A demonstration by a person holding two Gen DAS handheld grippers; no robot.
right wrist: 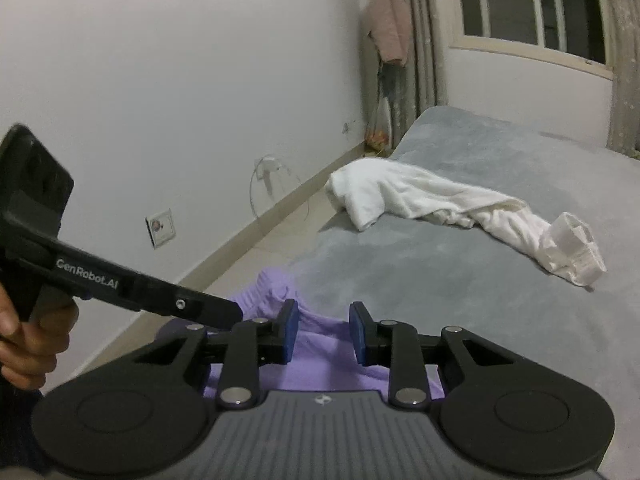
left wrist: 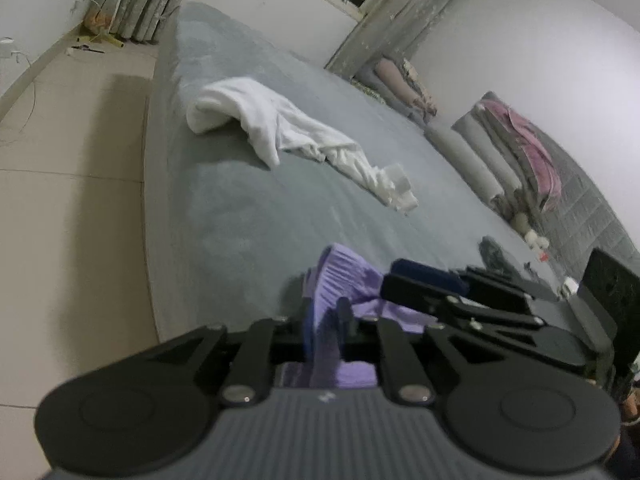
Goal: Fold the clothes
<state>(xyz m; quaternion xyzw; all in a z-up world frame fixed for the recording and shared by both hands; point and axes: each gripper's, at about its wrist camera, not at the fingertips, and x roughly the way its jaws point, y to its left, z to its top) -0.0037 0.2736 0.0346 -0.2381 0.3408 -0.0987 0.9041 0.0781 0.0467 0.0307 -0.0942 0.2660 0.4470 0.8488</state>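
The big bed with the soft grey cover holds a crumpled white cloth top far out in the middle, lying loose and not folded. At the near edge of the bed sits a small purple ribbed cloth garment, likely close by so both tools can reach it. The left hand-held gripper is clenched on a fold of the purple cloth, and the right hand-held gripper hangs released above it, jaws apart.
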